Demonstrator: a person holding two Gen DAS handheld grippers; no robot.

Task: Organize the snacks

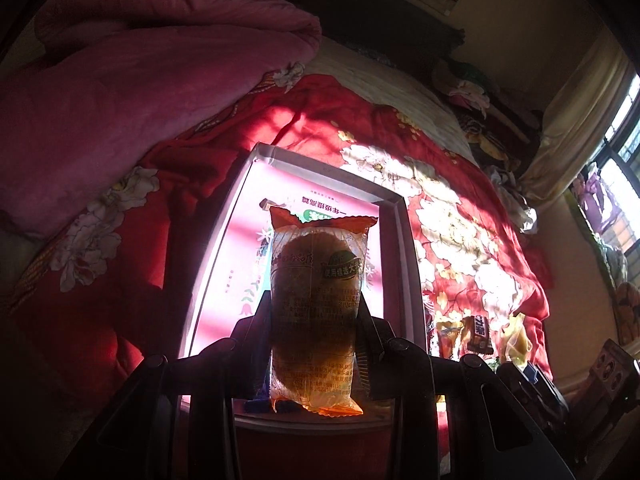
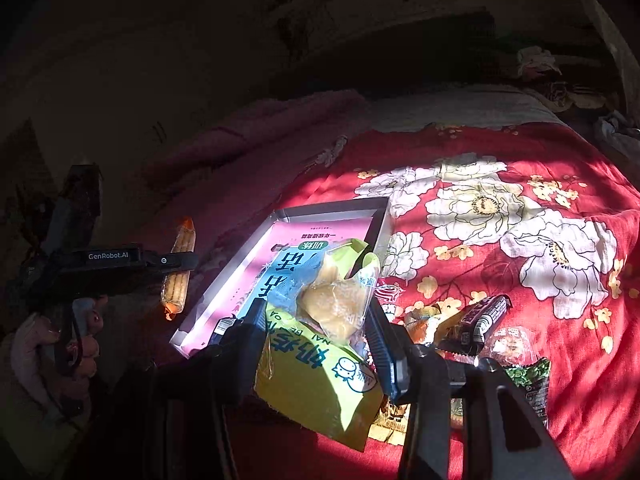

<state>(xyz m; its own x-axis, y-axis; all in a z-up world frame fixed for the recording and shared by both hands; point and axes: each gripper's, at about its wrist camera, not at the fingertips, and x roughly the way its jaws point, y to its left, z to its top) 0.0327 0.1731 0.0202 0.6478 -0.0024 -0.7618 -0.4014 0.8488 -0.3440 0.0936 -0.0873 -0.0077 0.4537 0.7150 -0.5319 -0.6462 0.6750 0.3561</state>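
Note:
My left gripper (image 1: pixel 314 316) is shut on an orange-ended clear pack with a brown cake (image 1: pixel 316 300), held upright over the near end of a shallow white box with a pink floor (image 1: pixel 394 208). The right wrist view shows that same pack (image 2: pixel 180 268) hanging from the left gripper (image 2: pixel 176 260) to the left of the box (image 2: pixel 316 210). My right gripper (image 2: pixel 316 320) is shut on a yellow-green pack with a pale bun (image 2: pixel 332 312), near the box's front right corner. A blue and yellow pouch (image 2: pixel 316 380) lies under it.
Several loose snacks (image 2: pixel 480 320) lie on the red flowered bedspread (image 2: pixel 520 160) right of the box. A folded pink quilt (image 1: pixel 140 80) rises at the back left. A person's hand (image 2: pixel 60 340) grips the left tool's handle. Curtains and a window (image 1: pixel 616 168) stand at the right.

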